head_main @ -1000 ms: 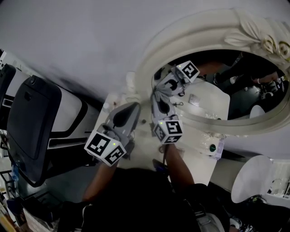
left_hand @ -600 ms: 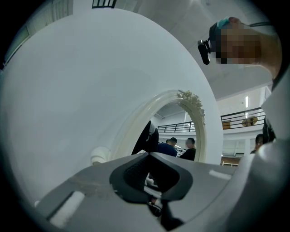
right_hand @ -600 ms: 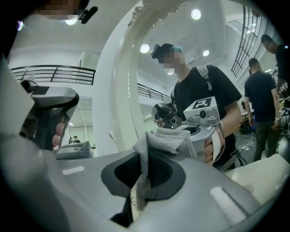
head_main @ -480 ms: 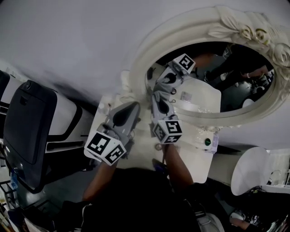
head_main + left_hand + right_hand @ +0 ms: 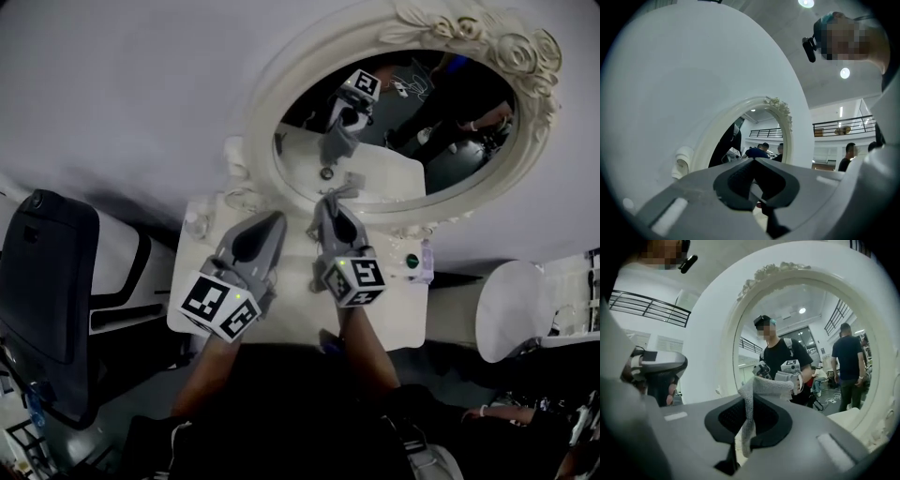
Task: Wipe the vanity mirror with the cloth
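Note:
The oval vanity mirror (image 5: 412,141) stands at the back of the white vanity table (image 5: 291,286) in an ornate white frame (image 5: 267,103). My right gripper (image 5: 339,199) is shut on a grey cloth (image 5: 343,189), and its tip is at the mirror's lower rim. Its reflection sits higher in the glass, apart from it. In the right gripper view the cloth (image 5: 757,390) hangs folded between the jaws, in front of the mirror (image 5: 801,348). My left gripper (image 5: 267,225) rests to the left over the table, shut on nothing. The left gripper view (image 5: 754,187) shows the mirror (image 5: 754,136) from the side.
A black chair (image 5: 42,272) stands left of the table and a white round seat (image 5: 520,323) to its right. A small green-topped item (image 5: 411,262) sits at the table's right end. The white wall (image 5: 141,94) rises behind the mirror.
My right gripper has drawn back from the glass with the cloth, so it and its reflection no longer meet. The head view has shifted, and the left gripper has barely moved.

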`<state>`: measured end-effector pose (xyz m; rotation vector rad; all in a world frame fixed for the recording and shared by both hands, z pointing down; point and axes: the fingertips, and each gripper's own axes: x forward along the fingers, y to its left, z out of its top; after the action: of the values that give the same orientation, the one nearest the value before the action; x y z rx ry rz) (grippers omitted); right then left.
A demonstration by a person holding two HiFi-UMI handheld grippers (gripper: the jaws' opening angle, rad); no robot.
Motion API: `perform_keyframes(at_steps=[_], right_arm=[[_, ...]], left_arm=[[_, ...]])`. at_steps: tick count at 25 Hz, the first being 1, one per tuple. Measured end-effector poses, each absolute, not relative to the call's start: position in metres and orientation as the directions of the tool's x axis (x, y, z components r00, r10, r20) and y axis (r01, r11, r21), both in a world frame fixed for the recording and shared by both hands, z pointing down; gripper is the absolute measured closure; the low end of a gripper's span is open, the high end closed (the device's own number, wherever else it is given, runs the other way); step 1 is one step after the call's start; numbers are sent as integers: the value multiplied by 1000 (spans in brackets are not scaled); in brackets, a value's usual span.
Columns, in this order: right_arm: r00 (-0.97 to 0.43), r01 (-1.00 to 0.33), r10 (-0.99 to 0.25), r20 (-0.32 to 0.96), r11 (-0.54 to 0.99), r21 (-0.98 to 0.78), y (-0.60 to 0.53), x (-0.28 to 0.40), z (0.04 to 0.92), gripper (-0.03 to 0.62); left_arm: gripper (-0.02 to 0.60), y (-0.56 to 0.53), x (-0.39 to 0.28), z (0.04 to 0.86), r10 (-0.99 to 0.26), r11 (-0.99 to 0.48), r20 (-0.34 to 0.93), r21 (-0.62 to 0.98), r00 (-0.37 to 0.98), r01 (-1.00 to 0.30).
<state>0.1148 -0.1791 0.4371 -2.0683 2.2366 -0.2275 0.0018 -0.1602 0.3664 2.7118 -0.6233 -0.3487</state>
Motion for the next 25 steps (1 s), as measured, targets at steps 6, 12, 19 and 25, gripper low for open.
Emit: perform_keyframes(at_steps=[6, 12, 19, 25], right_arm=[[2, -991, -999, 32, -6, -136, -126, 124, 424, 576], [72, -980, -997, 2, -71, -186, -70, 137, 413, 576], [64, -978, -998, -10, -61, -202, -19, 151, 407, 576], [37, -980, -999, -22, -32, -194, 31, 161, 403, 576]], left_arm=[[584, -135, 9, 377, -398, -868, -155, 383, 904, -317], [584, -95, 23, 376, -357, -888, -163, 363, 920, -281], [584, -51, 44, 377, -373, -897, -155, 310, 915, -314], [584, -4, 63, 380, -391, -895, -135, 285, 910, -342]])
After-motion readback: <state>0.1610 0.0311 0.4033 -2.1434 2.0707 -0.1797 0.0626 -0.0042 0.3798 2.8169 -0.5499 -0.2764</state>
